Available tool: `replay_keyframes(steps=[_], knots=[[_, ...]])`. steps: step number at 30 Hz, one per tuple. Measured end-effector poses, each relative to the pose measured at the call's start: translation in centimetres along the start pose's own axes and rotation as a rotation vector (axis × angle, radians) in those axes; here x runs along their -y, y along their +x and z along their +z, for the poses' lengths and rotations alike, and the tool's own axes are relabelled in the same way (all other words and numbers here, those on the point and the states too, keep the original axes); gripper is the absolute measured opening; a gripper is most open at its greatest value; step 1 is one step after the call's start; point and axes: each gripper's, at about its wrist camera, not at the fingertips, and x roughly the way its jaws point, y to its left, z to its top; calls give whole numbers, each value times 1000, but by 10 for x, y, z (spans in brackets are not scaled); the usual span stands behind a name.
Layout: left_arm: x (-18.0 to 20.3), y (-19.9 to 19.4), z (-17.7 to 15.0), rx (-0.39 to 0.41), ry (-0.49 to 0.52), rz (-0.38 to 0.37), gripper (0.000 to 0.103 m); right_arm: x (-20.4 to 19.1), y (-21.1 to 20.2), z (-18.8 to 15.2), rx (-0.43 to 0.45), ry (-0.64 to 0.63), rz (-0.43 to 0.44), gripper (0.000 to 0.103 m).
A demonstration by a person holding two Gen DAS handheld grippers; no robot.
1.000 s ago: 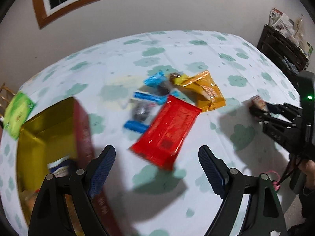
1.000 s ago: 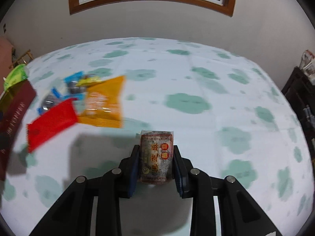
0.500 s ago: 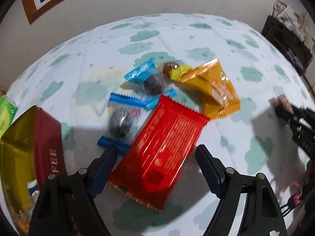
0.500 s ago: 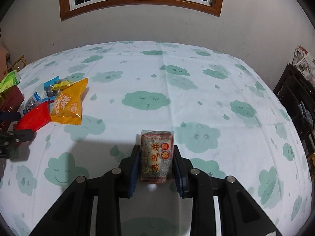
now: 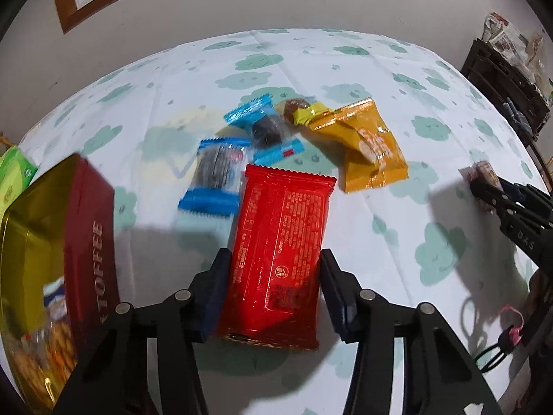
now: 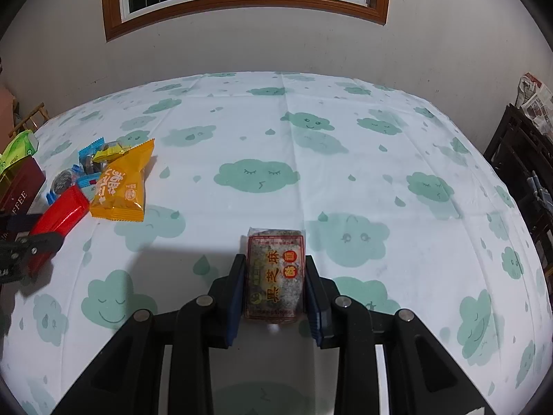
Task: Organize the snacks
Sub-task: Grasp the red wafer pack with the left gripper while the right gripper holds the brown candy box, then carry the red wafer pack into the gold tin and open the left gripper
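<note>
My left gripper point(image 5: 273, 290) has its fingers on both sides of a red snack packet point(image 5: 280, 252) lying on the table; the jaws touch or nearly touch its edges. Beyond it lie two blue-wrapped cookies point(image 5: 217, 176), a yellow candy point(image 5: 304, 110) and an orange packet point(image 5: 369, 145). An open red toffee tin point(image 5: 90, 242) with snacks inside stands at the left. My right gripper point(image 6: 274, 287) is shut on a grey sesame snack bar point(image 6: 274, 273), held above the table; it also shows in the left wrist view point(image 5: 484, 173).
A green box point(image 5: 13, 176) lies behind the tin. The cloud-print tablecloth point(image 6: 311, 159) covers the whole table. A dark shelf with papers point(image 6: 528, 138) stands at the right. The snack pile shows at the left of the right wrist view point(image 6: 117, 180).
My left gripper moved down and forward over the red packet and narrowed around it. My right gripper kept hold of the sesame bar and turned slightly right.
</note>
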Motion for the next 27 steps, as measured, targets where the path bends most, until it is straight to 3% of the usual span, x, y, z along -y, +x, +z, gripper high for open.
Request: replay_keyframes(steps=[4, 15, 27], knots=[[1, -5, -7, 0, -14, -3, 41, 0, 0, 0, 0, -1, -1, 32], [-5, -20, -19, -4, -76, -31, 40, 0, 0, 0, 0, -1, -1, 32], [-24, -78, -14, 101, -116, -6, 40, -1, -1, 0, 0, -2, -3, 32]])
